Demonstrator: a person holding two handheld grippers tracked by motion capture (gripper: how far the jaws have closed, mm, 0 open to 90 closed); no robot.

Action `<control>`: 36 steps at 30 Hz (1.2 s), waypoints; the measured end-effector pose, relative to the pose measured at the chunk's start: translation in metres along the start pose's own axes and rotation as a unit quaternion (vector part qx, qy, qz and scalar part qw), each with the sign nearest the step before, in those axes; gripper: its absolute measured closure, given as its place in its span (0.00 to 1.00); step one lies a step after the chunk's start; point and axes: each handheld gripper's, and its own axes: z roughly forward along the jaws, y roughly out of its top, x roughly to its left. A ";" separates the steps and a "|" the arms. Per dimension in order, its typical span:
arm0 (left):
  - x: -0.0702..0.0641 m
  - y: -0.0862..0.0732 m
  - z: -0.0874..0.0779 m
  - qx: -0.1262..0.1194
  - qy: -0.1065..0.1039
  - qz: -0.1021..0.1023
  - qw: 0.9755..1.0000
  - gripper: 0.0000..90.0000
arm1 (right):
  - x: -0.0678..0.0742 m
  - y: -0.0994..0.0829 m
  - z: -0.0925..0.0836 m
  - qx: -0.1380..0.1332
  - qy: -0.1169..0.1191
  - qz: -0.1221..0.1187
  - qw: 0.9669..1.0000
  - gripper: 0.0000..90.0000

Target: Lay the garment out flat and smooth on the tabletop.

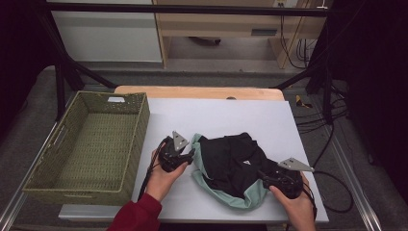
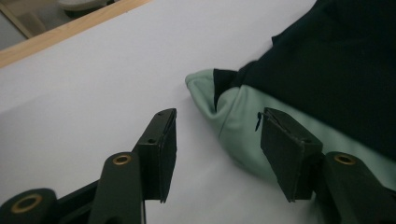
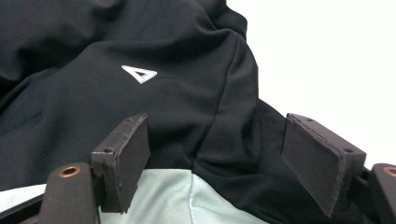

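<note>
Black and mint-green garment crumpled on a white table, a gripper at each side

High view: left gripper at the garment's left edge, right gripper at its near right; woven basket off to the left. Left gripper view: jaws spread, right jaw over the green hem, left jaw above bare table. Right gripper view: jaws spread wide over black cloth bearing a small white triangle logo, nothing pinched

Black-and-mint garment, olive-green woven basket
</note>
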 end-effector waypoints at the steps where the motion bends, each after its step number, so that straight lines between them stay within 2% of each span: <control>1: 0.000 0.002 0.006 0.003 -0.002 0.000 1.000 0.52 | 0.000 0.000 0.000 0.000 0.000 0.000 1.000 0.26; 4: 0.000 0.001 0.024 0.030 -0.004 0.006 1.000 0.51 | 0.000 0.000 0.000 0.000 0.002 -0.001 1.000 0.26; 6: -0.001 -0.002 0.035 0.055 0.000 0.015 0.998 0.49 | 0.001 0.000 0.000 0.000 0.005 -0.006 1.000 0.26; 8: -0.003 -0.005 0.041 0.070 -0.004 0.020 0.997 0.48 | 0.001 0.000 0.000 0.000 0.006 -0.010 1.000 0.26; 10: -0.004 -0.007 0.044 0.068 -0.011 0.016 0.998 0.49 | 0.002 0.000 0.000 0.000 0.007 -0.008 1.000 0.26; 13: -0.006 -0.010 0.048 0.071 -0.029 0.012 0.997 0.57 | 0.001 0.000 0.000 0.001 0.007 -0.008 1.000 0.26; 15: -0.006 -0.012 0.048 0.062 -0.051 0.009 0.997 0.70 | 0.001 0.000 0.000 0.001 0.007 -0.007 1.000 0.26; 17: -0.006 -0.014 0.047 0.057 -0.057 0.008 0.997 0.77 | 0.001 0.000 -0.001 0.001 0.007 -0.007 1.000 0.26; 20: -0.009 -0.017 0.043 0.053 -0.052 0.022 0.997 0.88 | 0.001 0.000 -0.001 0.002 0.007 -0.005 1.000 0.26; 23: -0.012 -0.023 0.032 0.049 -0.035 0.028 0.998 0.92 | 0.000 0.000 0.000 0.003 0.007 -0.007 1.000 0.26; 27: -0.012 -0.040 0.009 0.040 -0.026 0.005 0.999 0.93 | 0.000 0.000 0.000 0.004 0.004 -0.006 1.000 0.25; 28: -0.012 -0.045 0.004 0.039 -0.023 0.004 0.999 0.93 | 0.000 0.000 0.000 0.003 0.004 -0.007 1.000 0.26; 32: -0.012 -0.058 -0.015 0.031 -0.025 -0.012 0.999 0.92 | 0.002 0.000 0.001 0.004 0.002 -0.008 1.000 0.26; 36: -0.013 -0.067 -0.027 0.027 -0.027 -0.024 0.999 0.92 | 0.000 0.001 -0.001 -0.004 -0.003 -0.008 1.000 0.26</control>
